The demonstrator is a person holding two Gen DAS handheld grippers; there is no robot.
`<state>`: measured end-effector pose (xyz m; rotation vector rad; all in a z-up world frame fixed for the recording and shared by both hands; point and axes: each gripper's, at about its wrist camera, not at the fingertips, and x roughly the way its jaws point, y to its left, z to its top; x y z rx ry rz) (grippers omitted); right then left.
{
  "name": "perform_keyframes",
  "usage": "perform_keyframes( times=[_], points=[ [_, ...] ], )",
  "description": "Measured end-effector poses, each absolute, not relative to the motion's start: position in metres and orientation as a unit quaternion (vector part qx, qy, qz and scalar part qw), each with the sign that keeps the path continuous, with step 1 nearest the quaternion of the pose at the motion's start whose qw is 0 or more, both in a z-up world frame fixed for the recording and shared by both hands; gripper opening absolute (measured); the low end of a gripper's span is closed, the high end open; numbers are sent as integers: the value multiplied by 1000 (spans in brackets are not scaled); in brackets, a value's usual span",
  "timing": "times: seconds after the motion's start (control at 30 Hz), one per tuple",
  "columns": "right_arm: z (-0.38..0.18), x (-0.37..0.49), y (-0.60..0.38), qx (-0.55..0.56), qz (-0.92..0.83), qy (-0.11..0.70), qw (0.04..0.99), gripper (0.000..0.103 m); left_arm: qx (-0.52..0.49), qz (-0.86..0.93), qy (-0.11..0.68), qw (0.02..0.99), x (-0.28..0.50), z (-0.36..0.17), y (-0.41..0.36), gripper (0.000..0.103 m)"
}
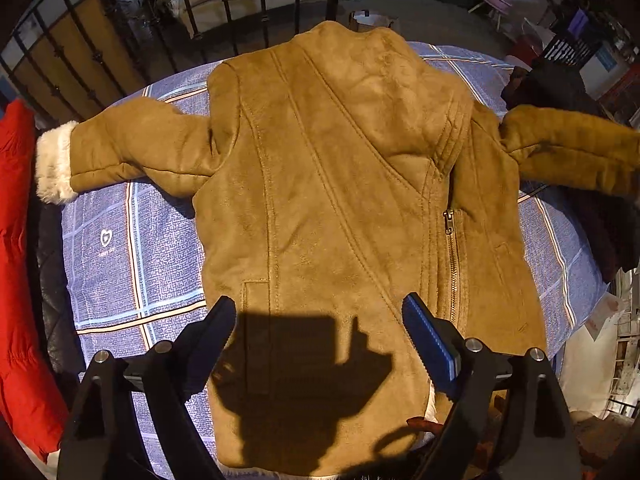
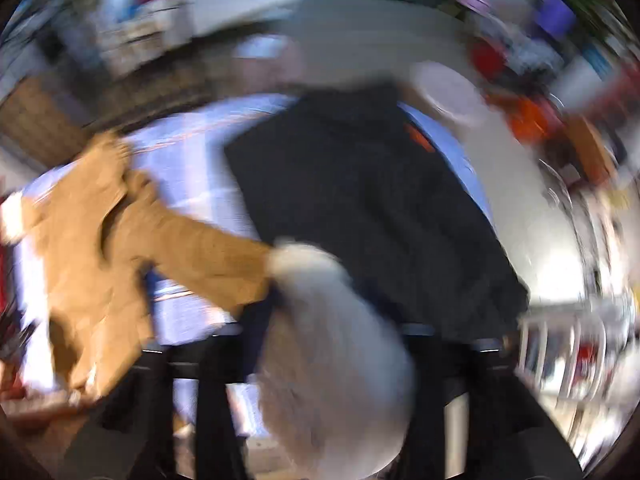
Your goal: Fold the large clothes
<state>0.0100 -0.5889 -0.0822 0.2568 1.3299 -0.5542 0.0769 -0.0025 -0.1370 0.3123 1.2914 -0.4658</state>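
Observation:
A tan suede jacket (image 1: 332,184) lies front-up on a blue checked cloth (image 1: 132,264), sleeves spread left and right, zipper at the right. My left gripper (image 1: 318,320) hangs open and empty above the jacket's lower hem. In the blurred right wrist view, my right gripper (image 2: 336,312) is shut on the white fur cuff (image 2: 332,340) of the jacket's right sleeve (image 2: 200,256), which stretches left to the jacket body (image 2: 88,240). The left sleeve's fur cuff (image 1: 54,162) rests at the cloth's left edge.
A red padded garment (image 1: 18,272) lies at the left. A dark garment (image 2: 372,208) lies on the cloth to the right, also seen in the left wrist view (image 1: 560,84). A black metal railing (image 1: 100,40) stands behind the table.

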Motion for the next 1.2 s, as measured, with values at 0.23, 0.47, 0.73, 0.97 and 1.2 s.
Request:
perform_keyframes(
  times=[0.23, 0.47, 0.73, 0.97, 1.2],
  points=[
    [-78, -1, -606, 217, -307, 537, 755, 79, 157, -177, 595, 768, 95, -138, 23, 89],
    [-138, 90, -484, 248, -132, 546, 789, 84, 154, -149, 576, 789, 132, -128, 28, 89],
    [-224, 179, -300, 308, -16, 605, 734, 84, 128, -114, 588, 791, 139, -136, 70, 89],
    [-265, 173, -191, 282, -5, 647, 708, 84, 57, 10, 574, 817, 240, -143, 194, 89],
    [-270, 126, -181, 262, -57, 667, 696, 84, -75, 46, 620, 780, 359, -208, 248, 89]
  ],
)
